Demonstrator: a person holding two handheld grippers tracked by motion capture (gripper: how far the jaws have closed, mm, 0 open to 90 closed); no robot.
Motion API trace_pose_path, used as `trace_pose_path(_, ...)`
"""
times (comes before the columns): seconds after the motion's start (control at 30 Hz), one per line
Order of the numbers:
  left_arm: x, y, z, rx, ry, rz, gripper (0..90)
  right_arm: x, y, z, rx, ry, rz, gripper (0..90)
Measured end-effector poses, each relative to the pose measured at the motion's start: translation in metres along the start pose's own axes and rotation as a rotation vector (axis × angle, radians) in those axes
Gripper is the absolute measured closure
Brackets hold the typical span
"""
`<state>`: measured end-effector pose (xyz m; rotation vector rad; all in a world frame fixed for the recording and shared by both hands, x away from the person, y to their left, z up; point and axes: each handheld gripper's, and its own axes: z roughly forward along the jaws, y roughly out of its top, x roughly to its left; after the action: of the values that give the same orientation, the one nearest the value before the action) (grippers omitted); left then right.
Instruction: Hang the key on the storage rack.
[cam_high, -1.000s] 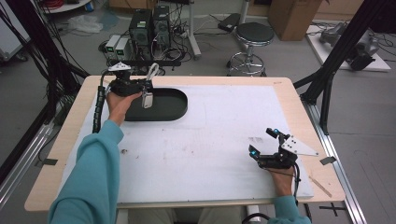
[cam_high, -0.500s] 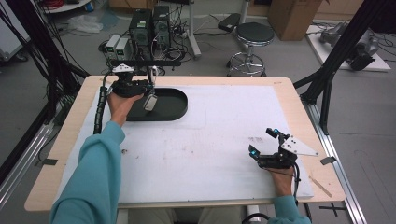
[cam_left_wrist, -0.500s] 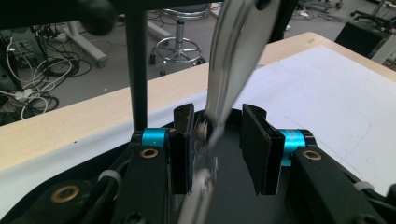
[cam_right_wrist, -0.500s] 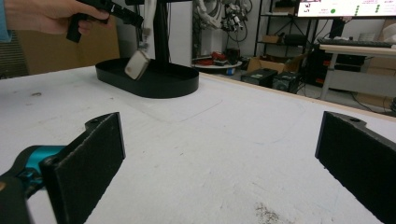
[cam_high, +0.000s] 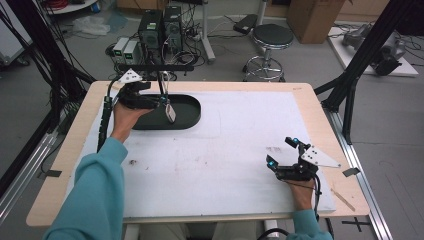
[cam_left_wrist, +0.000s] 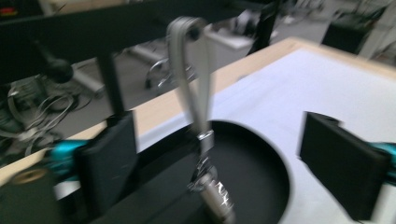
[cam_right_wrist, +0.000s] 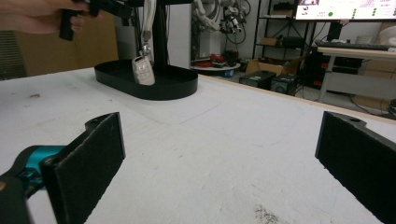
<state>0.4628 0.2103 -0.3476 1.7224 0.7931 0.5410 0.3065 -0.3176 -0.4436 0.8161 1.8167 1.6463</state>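
Left gripper (cam_high: 161, 101) over left end of black oval tray (cam_high: 192, 117), jaws spread, just been opening; nothing pinched. Key fob (cam_left_wrist: 215, 196) on grey strap (cam_left_wrist: 189, 70) hangs from black stand bar (cam_high: 162, 67) between jaws, above tray, untouched. Right gripper (cam_high: 281, 151) near table's front right corner, jaws spread, empty.

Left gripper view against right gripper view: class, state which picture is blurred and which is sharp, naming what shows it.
Left gripper view: motion-smeared; the hanging strap, key fob and black tray have soft edges. Right gripper view: crisp; the tray and table cover texture read clearly.
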Motion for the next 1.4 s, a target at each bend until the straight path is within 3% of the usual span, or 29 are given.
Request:
trace_pose_path(0.17, -0.012, -0.012, -0.024, -0.071, -0.062, 0.008, 1.7, -0.001, -0.002, 0.0, -0.008, -0.011, 0.019, 0.8)
trace_pose_path(0.33, -0.029, -0.038, -0.058, -0.147, -0.09, 0.045, 1.7, -0.003, -0.004, 0.0, -0.019, -0.01, 0.032, 0.8)
trace_pose_path(0.47, -0.043, -0.064, -0.088, -0.194, -0.086, 0.076, 1.7, -0.003, -0.005, 0.0, -0.026, -0.005, 0.046, 0.8)
trace_pose_path(0.57, -0.049, -0.085, -0.107, -0.224, -0.063, 0.076, 1.7, -0.004, -0.006, 0.0, -0.035, -0.005, 0.056, 0.8)
trace_pose_path(0.73, -0.05, -0.117, -0.128, -0.263, -0.037, 0.032, 1.7, -0.001, -0.006, 0.0, -0.023, -0.005, 0.042, 0.8)
trace_pose_path(0.9, -0.052, -0.143, -0.143, -0.286, -0.013, 0.02, 1.7, 0.001, -0.006, 0.001, -0.019, 0.006, 0.044, 0.8)
trace_pose_path(1.03, -0.053, -0.154, -0.147, -0.298, -0.006, 0.019, 1.7, 0.003, -0.007, 0.003, -0.007, 0.021, 0.031, 0.8)
trace_pose_path(1.2, -0.055, -0.162, -0.15, -0.336, 0.009, 0.032, 1.7, 0.004, -0.008, 0.004, 0.004, 0.035, 0.024, 0.8)
trace_pose_path(1.4, -0.056, -0.162, -0.149, -0.328, 0.028, 0.029, 1.7, 0.005, -0.009, 0.006, 0.025, 0.052, 0.028, 0.9)
